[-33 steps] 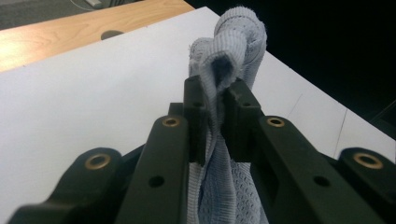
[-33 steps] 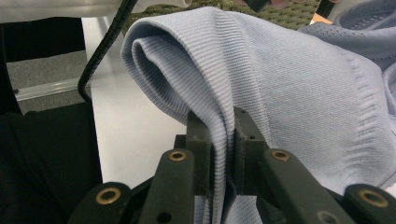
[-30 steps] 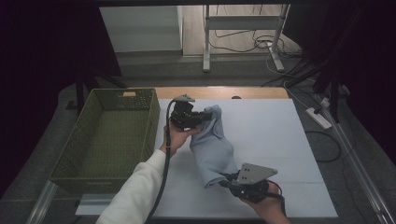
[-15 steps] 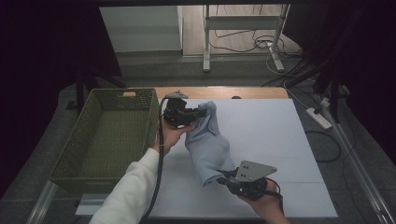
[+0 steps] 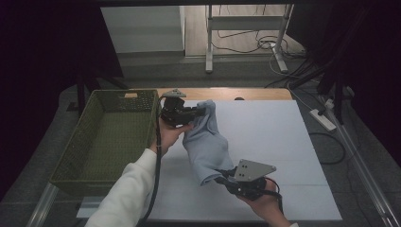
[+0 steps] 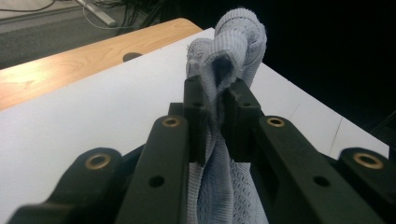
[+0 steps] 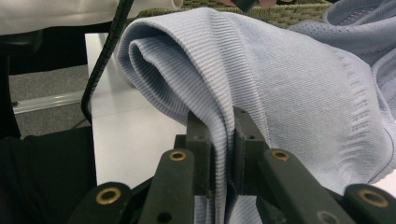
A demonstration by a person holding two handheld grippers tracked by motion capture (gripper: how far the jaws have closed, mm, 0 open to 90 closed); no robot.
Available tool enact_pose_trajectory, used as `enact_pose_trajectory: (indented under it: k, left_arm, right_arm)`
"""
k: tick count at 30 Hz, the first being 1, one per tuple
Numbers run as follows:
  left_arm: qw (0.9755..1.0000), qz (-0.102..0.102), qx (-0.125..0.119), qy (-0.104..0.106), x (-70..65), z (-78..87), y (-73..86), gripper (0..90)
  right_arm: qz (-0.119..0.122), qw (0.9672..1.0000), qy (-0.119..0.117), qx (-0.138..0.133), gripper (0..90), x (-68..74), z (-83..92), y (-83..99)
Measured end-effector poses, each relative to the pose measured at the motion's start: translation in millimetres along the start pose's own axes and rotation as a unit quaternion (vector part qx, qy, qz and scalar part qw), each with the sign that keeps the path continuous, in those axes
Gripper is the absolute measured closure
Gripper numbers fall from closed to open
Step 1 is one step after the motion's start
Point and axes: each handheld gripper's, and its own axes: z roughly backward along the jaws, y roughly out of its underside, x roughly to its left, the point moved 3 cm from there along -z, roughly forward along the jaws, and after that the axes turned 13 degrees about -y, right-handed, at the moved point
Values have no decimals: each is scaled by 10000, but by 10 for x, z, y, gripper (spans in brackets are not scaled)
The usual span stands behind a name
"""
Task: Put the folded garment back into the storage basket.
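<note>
A light blue knitted cloth (image 5: 205,144) hangs stretched between my two grippers over the white table top (image 5: 265,127). My left gripper (image 5: 191,113) holds its far end, beside the basket's right wall. In the left gripper view the jaws are shut on a bunched fold of the cloth (image 6: 219,93). My right gripper (image 5: 221,178) pinches the near end, close to the table's front edge. The right gripper view shows ribbed blue cloth (image 7: 261,84) squeezed between the two black jaws, with the gripper (image 7: 225,135) shut on it.
A green woven basket (image 5: 94,142) stands at the table's left side, nothing visible inside. A strip of bare wooden table (image 5: 246,93) runs along the far edge. Cables and a power strip (image 5: 323,119) lie on the floor to the right.
My left gripper has lifted the cloth's far end a little and shifted it toward the basket. The right gripper has stayed where it was.
</note>
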Motion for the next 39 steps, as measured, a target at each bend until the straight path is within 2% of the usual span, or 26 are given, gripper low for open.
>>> enact_pose_trajectory:
  k: [11, 39]
  left_arm:
    - [10000, 65, -48, -41, 99, 94, -11, 799]
    - [9996, 118, -153, -193, 298, 300, -24, 799]
  right_arm:
    - [108, 9999, -64, -29, 792, -3, -110, -120]
    - [166, 9997, -166, -93, 792, -41, -309, -272]
